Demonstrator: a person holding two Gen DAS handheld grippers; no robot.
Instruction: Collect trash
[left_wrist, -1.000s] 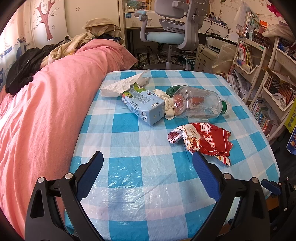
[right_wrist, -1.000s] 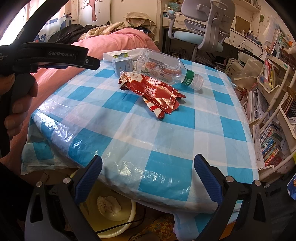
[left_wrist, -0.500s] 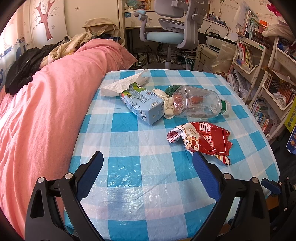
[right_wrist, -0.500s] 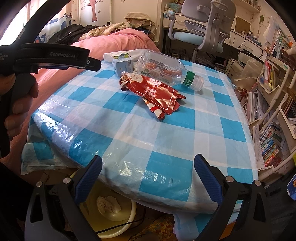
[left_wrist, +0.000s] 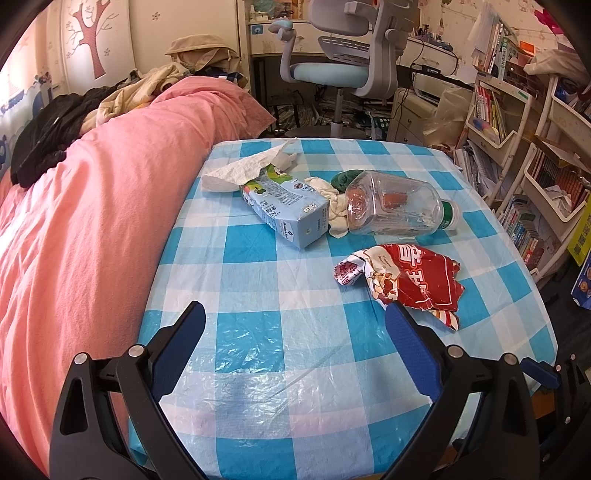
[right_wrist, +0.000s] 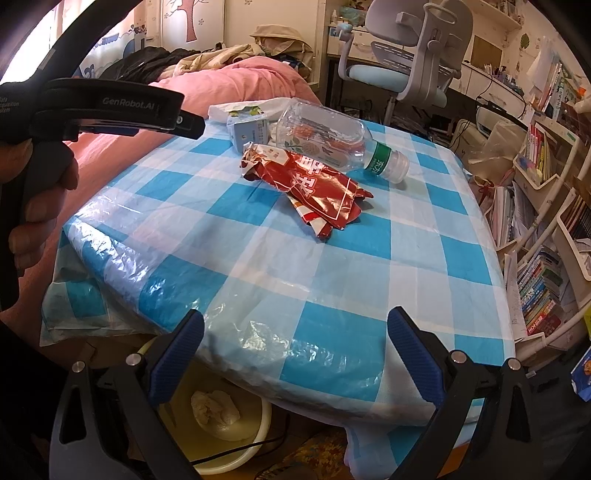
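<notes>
The left gripper hangs over the near part of the tabletop, its blue-padded fingers spread wide with nothing between them. The right gripper sits lower, at the tabletop's near edge, and its fingers are likewise apart and empty. Below that edge a pale basin stands on the floor with a crumpled tissue inside. In the right wrist view a hand grips the left gripper's handle at the left.

The tabletop wears a blue and white checked plastic cover. Nearest on it lies a flattened red wrapper, its long axis running from near right to far left in the right wrist view, just ahead of the left gripper's right finger. Just beyond it a clear bottle lies on its side, long axis across the tabletop, green-banded cap end pointing right. Left of the bottle a light blue carton lies flat, its long axis running diagonally away to the far left. A crumpled white scrap fills the gap between carton and bottle. A white tissue drapes over the carton's far end. Something dark green shows behind the bottle's base.

A pink bed borders the tabletop on the left, and a chair stands beyond.
</notes>
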